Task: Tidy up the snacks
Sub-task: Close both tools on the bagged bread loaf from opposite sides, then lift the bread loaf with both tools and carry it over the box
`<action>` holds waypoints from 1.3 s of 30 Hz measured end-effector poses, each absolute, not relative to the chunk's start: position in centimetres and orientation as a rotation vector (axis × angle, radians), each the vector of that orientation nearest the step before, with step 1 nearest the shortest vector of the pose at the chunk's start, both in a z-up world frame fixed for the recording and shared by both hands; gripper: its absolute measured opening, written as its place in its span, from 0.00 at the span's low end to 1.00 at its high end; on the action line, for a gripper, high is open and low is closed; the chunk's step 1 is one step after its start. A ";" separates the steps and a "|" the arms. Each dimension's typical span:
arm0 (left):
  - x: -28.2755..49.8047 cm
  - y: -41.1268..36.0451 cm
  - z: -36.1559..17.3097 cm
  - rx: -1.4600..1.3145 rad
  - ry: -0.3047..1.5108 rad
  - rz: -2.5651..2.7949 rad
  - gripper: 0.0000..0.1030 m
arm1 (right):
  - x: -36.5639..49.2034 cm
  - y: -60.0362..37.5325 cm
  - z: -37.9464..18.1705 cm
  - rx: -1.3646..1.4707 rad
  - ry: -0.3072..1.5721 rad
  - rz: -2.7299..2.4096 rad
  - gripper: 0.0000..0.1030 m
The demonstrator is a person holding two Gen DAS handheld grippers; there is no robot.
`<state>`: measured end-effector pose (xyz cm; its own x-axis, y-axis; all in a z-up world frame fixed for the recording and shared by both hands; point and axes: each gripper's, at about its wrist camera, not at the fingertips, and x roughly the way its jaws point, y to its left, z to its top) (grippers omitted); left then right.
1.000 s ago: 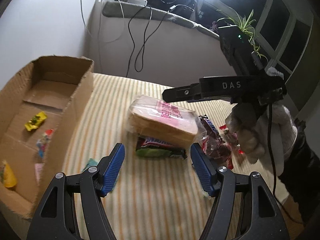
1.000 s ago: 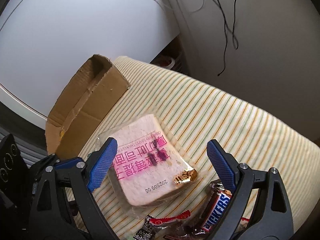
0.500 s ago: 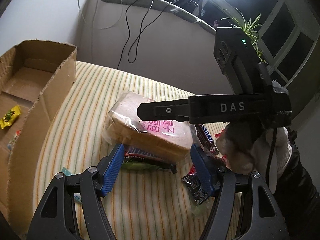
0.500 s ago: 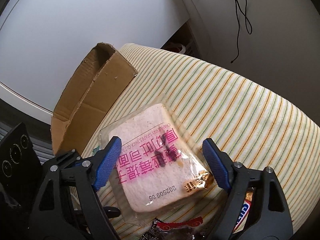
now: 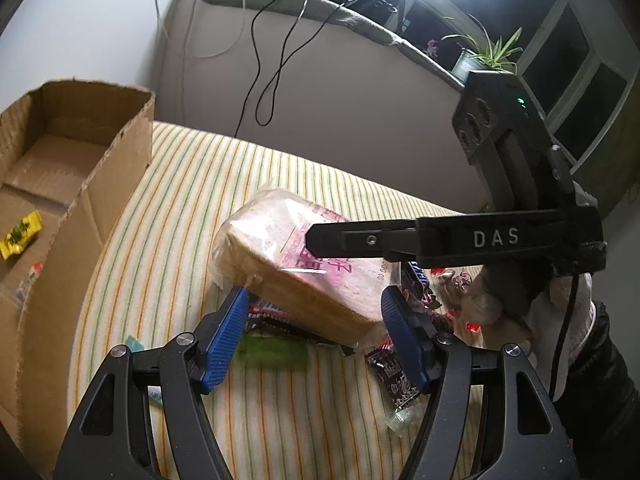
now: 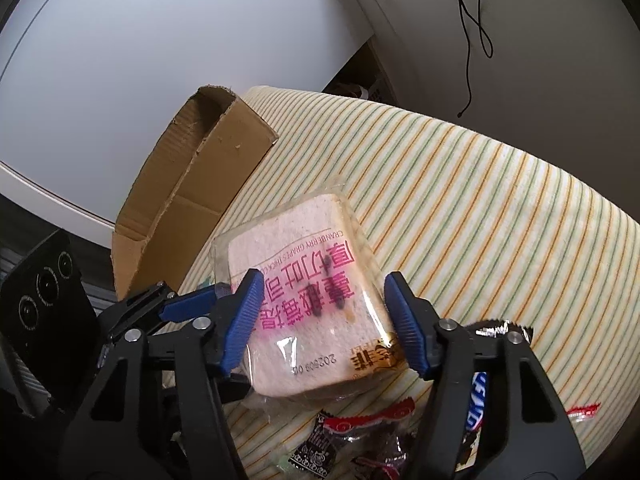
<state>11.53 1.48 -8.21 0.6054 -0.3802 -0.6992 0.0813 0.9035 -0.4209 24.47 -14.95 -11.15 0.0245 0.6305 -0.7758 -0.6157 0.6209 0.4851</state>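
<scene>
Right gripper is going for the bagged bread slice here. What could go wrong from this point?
1. The right gripper is closing its jaws on the bagged bread; soft bread could get squashed, or the slick wrapper could slip.
2. The bread rests on a pile of snack bars, so lifting may drag or scatter them across the striped cloth.
3. The open left gripper sits close by and could block the path to the cardboard box.
</scene>
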 end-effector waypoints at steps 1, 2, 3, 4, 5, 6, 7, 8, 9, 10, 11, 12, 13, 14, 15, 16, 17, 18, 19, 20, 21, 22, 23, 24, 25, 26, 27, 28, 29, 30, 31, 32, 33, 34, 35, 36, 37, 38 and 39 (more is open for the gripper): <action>11.4 1.6 -8.3 -0.374 0.889 -0.274 0.66 | 24.4 -15.1 -11.2 0.016 1.211 0.962 0.58; 11.4 1.7 -8.4 -0.377 0.891 -0.275 0.66 | 24.3 -15.2 -11.2 0.019 1.213 0.959 0.56; 11.3 1.7 -8.4 -0.376 0.896 -0.277 0.66 | 24.3 -15.4 -11.2 0.024 1.214 0.957 0.55; 11.2 1.6 -8.5 -0.373 0.901 -0.278 0.66 | 24.2 -15.6 -11.2 0.028 1.216 0.955 0.54; 11.0 1.6 -8.5 -0.371 0.902 -0.280 0.66 | 24.1 -15.8 -11.2 0.031 1.218 0.953 0.54; 11.0 1.6 -8.5 -0.370 0.902 -0.287 0.66 | 23.9 -15.9 -11.2 0.036 1.219 0.950 0.54; 10.8 1.6 -8.5 -0.370 0.902 -0.295 0.64 | 23.8 -16.0 -11.2 0.042 1.222 0.948 0.54; 10.7 1.5 -8.4 -0.369 0.900 -0.303 0.61 | 23.6 -16.1 -11.2 0.047 1.224 0.944 0.54; 10.6 1.5 -8.3 -0.366 0.897 -0.312 0.59 | 23.4 -16.2 -11.1 0.047 1.221 0.938 0.54; 10.5 1.4 -8.2 -0.362 0.897 -0.321 0.54 | 23.1 -16.2 -11.0 0.044 1.215 0.933 0.54; 10.5 1.4 -8.1 -0.358 0.897 -0.327 0.53 | 22.9 -16.2 -10.9 0.042 1.210 0.930 0.54; 10.4 1.2 -8.0 -0.353 0.896 -0.330 0.52 | 22.8 -16.2 -10.7 0.043 1.205 0.926 0.54; 10.3 1.2 -7.9 -0.351 0.895 -0.331 0.52 | 22.6 -16.3 -10.5 0.046 1.201 0.919 0.54; 10.3 1.2 -8.0 -0.353 0.895 -0.333 0.52 | 22.4 -16.2 -10.5 0.047 1.198 0.917 0.54; 10.2 1.3 -7.9 -0.363 0.895 -0.336 0.52 | 22.2 -16.1 -10.4 0.044 1.195 0.918 0.54; 10.1 1.5 -7.9 -0.365 0.893 -0.332 0.52 | 21.9 -16.1 -10.2 0.037 1.194 0.924 0.53; 10.1 1.5 -7.9 -0.359 0.892 -0.322 0.52 | 21.7 -16.0 -10.2 0.034 1.194 0.926 0.53; 10.1 1.5 -7.9 -0.350 0.889 -0.310 0.52 | 21.4 -15.9 -10.1 0.038 1.196 0.931 0.53; 10.0 1.7 -7.9 -0.350 0.886 -0.305 0.52 | 21.1 -15.8 -10.0 0.038 1.198 0.935 0.53; 10.1 1.7 -7.9 -0.356 0.888 -0.308 0.52 | 20.6 -15.6 -9.8 0.021 1.190 0.932 0.53; 10.1 1.8 -7.9 -0.360 0.889 -0.306 0.52 | 20.2 -15.4 -9.7 0.000 1.178 0.927 0.52; 9.9 1.9 -7.7 -0.358 0.885 -0.301 0.52 | 20.0 -15.3 -9.6 -0.007 1.175 0.923 0.51; 9.8 2.0 -7.6 -0.353 0.879 -0.299 0.52 | 19.9 -15.2 -9.5 0.003 1.177 0.921 0.51; 9.6 2.0 -7.3 -0.346 0.872 -0.298 0.52 | 19.7 -15.2 -9.2 0.010 1.173 0.923 0.50; 9.4 2.1 -6.9 -0.341 0.863 -0.299 0.52 | 19.5 -15.1 -9.0 0.008 1.166 0.926 0.50; 9.2 2.3 -6.6 -0.338 0.856 -0.299 0.52 | 19.3 -15.0 -8.6 0.004 1.156 0.929 0.50; 9.1 2.5 -6.4 -0.336 0.849 -0.298 0.52 | 19.1 -15.0 -8.3 0.000 1.148 0.931 0.49; 9.0 2.5 -6.1 -0.334 0.843 -0.297 0.52 | 18.9 -14.8 -8.0 -0.006 1.138 0.933 0.49; 8.8 2.8 -5.6 -0.333 0.832 -0.293 0.52 | 18.7 -14.6 -7.6 -0.011 1.129 0.936 0.49; 8.5 3.0 -5.5 -0.330 0.827 -0.290 0.52 | 18.6 -14.4 -7.3 -0.013 1.122 0.938 0.49; 8.3 3.3 -5.1 -0.326 0.816 -0.284 0.52 | 18.3 -14.1 -6.9 -0.016 1.113 0.941 0.49; 8.0 3.5 -4.9 -0.325 0.811 -0.281 0.52 | 18.0 -13.7 -6.5 -0.020 1.104 0.944 0.49; 7.8 3.8 -4.4 -0.324 0.801 -0.274 0.52 | 17.8 -13.3 -6.1 -0.022 1.095 0.949 0.49; 7.5 4.2 -4.0 -0.321 0.790 -0.267 0.52 | 17.6 -12.8 -5.7 -0.022 1.088 0.955 0.49; 7.1 4.6 -3.8 -0.319 0.784 -0.262 0.52 | 17.4 -12.6 -5.4 -0.023 1.082 0.962 0.49; 6.9 5.0 -3.5 -0.317 0.775 -0.255 0.52 | 17.3 -12.2 -5.1 -0.025 1.076 0.969 0.49; 6.7 5.5 -3.1 -0.314 0.766 -0.245 0.52 | 17.2 -11.7 -4.8 -0.026 1.070 0.977 0.49; 6.5 5.7 -3.0 -0.312 0.760 -0.239 0.52 | 17.0 -11.4 -4.6 -0.028 1.065 0.985 0.49; 6.3 6.0 -2.6 -0.309 0.751 -0.229 0.52 | 16.8 -10.7 -4.2 -0.030 1.058 0.996 0.49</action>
